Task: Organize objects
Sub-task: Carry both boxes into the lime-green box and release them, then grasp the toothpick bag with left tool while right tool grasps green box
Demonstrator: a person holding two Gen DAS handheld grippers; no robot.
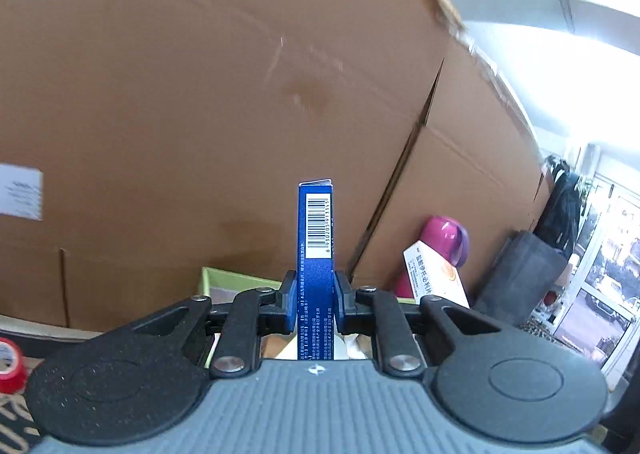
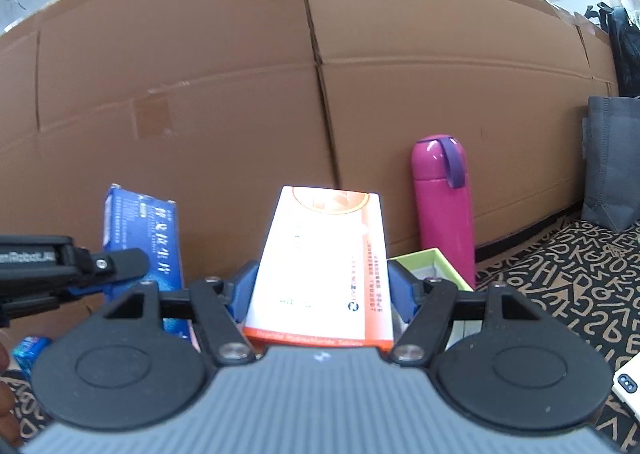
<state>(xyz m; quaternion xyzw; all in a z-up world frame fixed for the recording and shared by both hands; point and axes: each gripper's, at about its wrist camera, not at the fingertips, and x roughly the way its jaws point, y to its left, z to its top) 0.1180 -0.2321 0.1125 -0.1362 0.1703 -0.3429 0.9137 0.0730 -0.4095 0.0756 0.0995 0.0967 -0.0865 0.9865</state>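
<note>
Holding 2 boxes at once, 1 in each hand. My left gripper (image 1: 316,304) was clamped on the narrow faces of the blue box (image 1: 315,238), jaws nearly together. That box stood on end between the pads, long axis up, barcode side toward the lens. My right gripper (image 2: 320,294) was clamped across the white and orange box (image 2: 320,266), jaws set wide to span it. It also stood with its long axis up and leaned slightly away from me.

Green tray (image 2: 434,264) was the relation that mattered. In the right wrist view it sat just below and to the right of the white and orange box, its rim touching or nearly touching the pink bottle (image 2: 442,206) behind it. In the left wrist view only the tray's left corner showed, low and left of the blue box, the rest hidden behind my fingers. Judged the tray to lie beneath both loads, closer to the right hand.

Left gripper showed in the right wrist view at far left, carrying the blue box beside mine. The 2 boxes were near but apart.

Cardboard cartons (image 2: 240,94) walled off the back. If the tray was the target, I reckoned each box needed tipping forward and lowering. Risk noted: 2 hands converging on 1 small tray.
</note>
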